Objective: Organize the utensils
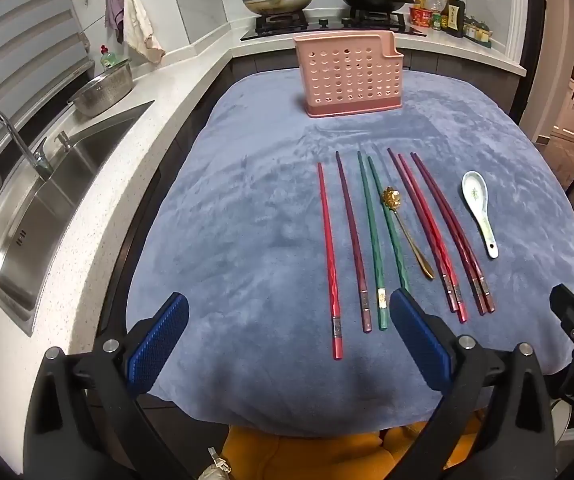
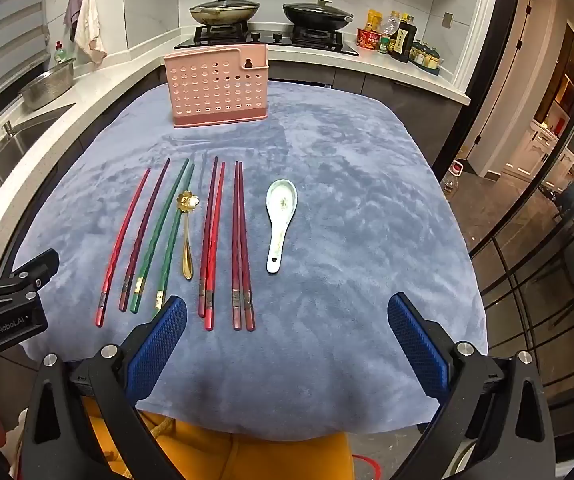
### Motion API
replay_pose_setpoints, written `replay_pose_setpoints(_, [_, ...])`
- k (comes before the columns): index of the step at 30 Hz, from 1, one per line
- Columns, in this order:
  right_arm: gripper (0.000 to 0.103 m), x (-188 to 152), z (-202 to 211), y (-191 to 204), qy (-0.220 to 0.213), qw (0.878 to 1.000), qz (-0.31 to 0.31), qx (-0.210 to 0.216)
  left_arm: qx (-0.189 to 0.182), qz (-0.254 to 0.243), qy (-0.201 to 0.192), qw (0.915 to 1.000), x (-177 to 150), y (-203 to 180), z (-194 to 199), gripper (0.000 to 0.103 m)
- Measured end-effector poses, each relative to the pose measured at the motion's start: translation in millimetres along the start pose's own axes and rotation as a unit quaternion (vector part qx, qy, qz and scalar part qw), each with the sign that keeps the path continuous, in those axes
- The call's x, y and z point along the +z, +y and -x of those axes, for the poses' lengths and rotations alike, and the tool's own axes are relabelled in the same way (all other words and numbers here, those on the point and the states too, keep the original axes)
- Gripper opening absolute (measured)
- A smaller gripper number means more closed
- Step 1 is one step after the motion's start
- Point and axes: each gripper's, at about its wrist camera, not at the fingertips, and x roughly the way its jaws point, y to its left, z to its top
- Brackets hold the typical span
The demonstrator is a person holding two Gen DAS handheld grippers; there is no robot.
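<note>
Ahead of both tongs — left tongs [image 1: 289,322], right tongs [image 2: 287,322], each spread wide, empty — chopsticks [image 2: 211,240], spoons, pink holder [image 2: 217,86] beyond

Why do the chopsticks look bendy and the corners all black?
Left wrist view: the fisheye lens bows the chopsticks and rounds the blue cloth; the black corners are the lens rim. Right wrist view: same curving, strongest on the red chopstick near the edge; the white spoon near the middle looks almost straight. Both are sharp, dimly lit.
</note>
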Motion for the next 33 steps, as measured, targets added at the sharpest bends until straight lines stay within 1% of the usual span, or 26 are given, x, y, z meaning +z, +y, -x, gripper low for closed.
replay_pose_setpoints(2, [0.096,0.0,0.1,-0.8,0.002,1.000,0.000,0.000,0.003,-0.001,0.002,1.0000,0.6,0.9,-1.6,0.096])
replay_pose_setpoints(3, [0.096,0.1,0.3,-1.0,0.002,1.000,0.000,0.000,0.014,-0.013,-0.007,0.9998,0.1,-7.9,2.7,0.096])
replay_pose_setpoints(5, [0.096,0.0,0.5,-1.3,0.001,1.000,0.001,0.001,0.014,-0.012,-0.007,0.9998,0.5,-10.8,3.1,0.096])
replay_pose_setpoints(6, [0.097,0.0,0.5,-1.2,0.002,1.000,0.001,0.000,0.010,-0.011,-0.007,0.9999,3.1,-3.1,2.6,0.096])
replay_pose_setpoints(8, [0.096,0.1,0.2,-0.7,0.002,1.000,0.002,0.000,0.011,-0.011,-0.006,0.9999,4.5,-4.7,2.0,0.096])
replay_pose_setpoints(14, [0.096,0.1,0.9,-1.4,0.001,1.000,-0.002,0.002,0.006,-0.011,-0.010,0.9999,0.7,-3.4,4.6,0.096])
replay_pose_setpoints(33, [0.096,-0.3,1.0,-0.6,0.001,1.000,0.000,0.006,0.006,-0.011,-0.012,0.9999,0.8,-4.3,6.4,0.096])
